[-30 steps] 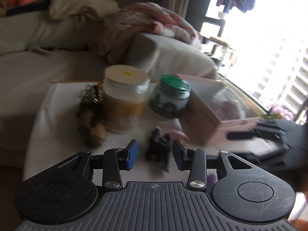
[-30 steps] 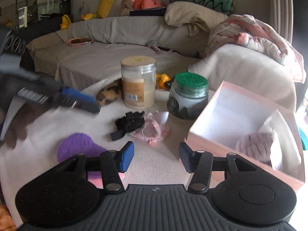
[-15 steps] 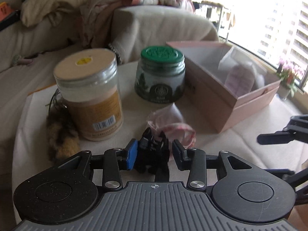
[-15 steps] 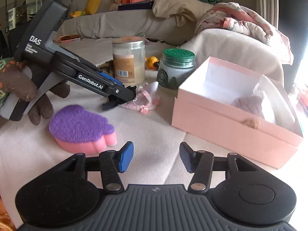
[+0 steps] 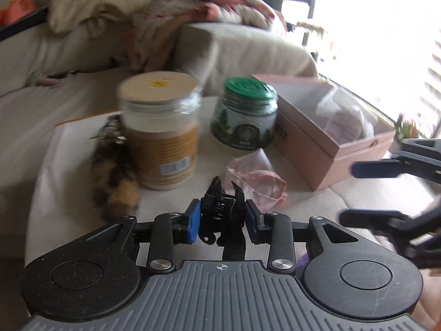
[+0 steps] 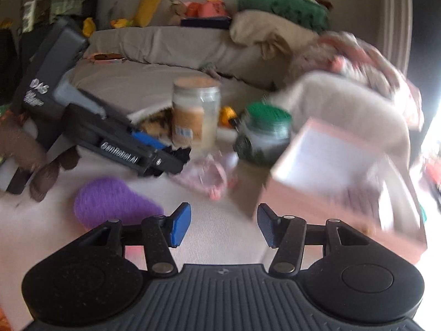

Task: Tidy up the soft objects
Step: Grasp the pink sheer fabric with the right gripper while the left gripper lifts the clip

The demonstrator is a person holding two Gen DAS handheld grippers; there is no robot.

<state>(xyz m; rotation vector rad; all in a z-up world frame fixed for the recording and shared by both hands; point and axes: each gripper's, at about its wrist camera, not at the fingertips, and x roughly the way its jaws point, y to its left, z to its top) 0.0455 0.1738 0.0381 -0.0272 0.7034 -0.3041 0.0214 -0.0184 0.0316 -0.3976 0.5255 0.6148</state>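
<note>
While clamped, black clip (image 5: 222, 215) prongs-up.

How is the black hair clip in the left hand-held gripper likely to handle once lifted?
The black hair clip looks like rigid plastic with curved teeth, so it should hold its shape between the left hand-held gripper pads. It is probably light. Its uneven, glossy prongs give little flat surface, so it may twist or slip in the grip.
</note>
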